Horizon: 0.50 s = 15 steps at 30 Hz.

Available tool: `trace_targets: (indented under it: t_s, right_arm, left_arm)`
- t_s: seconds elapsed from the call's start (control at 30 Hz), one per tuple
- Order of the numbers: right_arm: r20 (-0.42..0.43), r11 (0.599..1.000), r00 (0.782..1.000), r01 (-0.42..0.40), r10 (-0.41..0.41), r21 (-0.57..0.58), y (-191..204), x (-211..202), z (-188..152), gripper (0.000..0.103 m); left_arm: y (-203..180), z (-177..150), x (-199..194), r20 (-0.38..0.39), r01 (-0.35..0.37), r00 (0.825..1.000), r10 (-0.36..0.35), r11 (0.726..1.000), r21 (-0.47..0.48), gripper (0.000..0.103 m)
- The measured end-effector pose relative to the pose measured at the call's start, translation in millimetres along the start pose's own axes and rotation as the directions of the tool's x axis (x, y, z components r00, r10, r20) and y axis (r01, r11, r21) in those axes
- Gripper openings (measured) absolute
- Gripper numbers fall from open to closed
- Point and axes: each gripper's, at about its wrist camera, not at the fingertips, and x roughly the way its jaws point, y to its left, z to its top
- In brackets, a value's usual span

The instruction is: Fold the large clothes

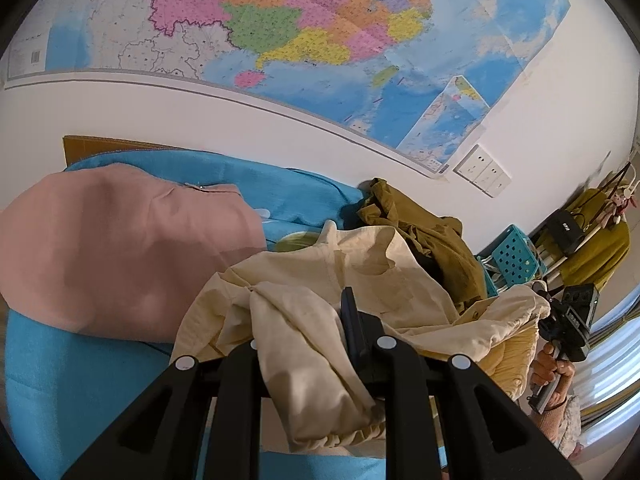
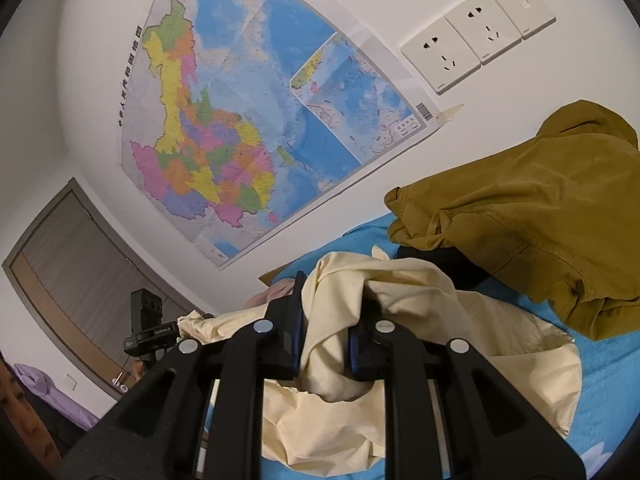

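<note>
- My left gripper has its fingers pressed on a bunched fold of the cream garment.
- My right gripper pinches another bunch of the same cream garment, cloth spilling out between the jaws.
- The garment is crumpled on the blue bedsheet, just beside an olive-brown garment.
- A pink garment lies on the sheet to the left.
- A map and wall sockets are on the white wall.

The wall map carries a column of Chinese title characters down its edge, too small to read surely. A barcode sits on its corner.
</note>
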Motion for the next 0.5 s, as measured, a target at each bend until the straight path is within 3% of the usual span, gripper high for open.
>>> trace_targets:
  t_s: [0.5]
  right_arm:
    - [-0.008,1.000,1.000,0.012,-0.012,0.018,-8,9,5,0.017]
  left_arm:
    - [5,9,13,-0.011,-0.021,1.000,0.021,1.000,-0.004,0.017]
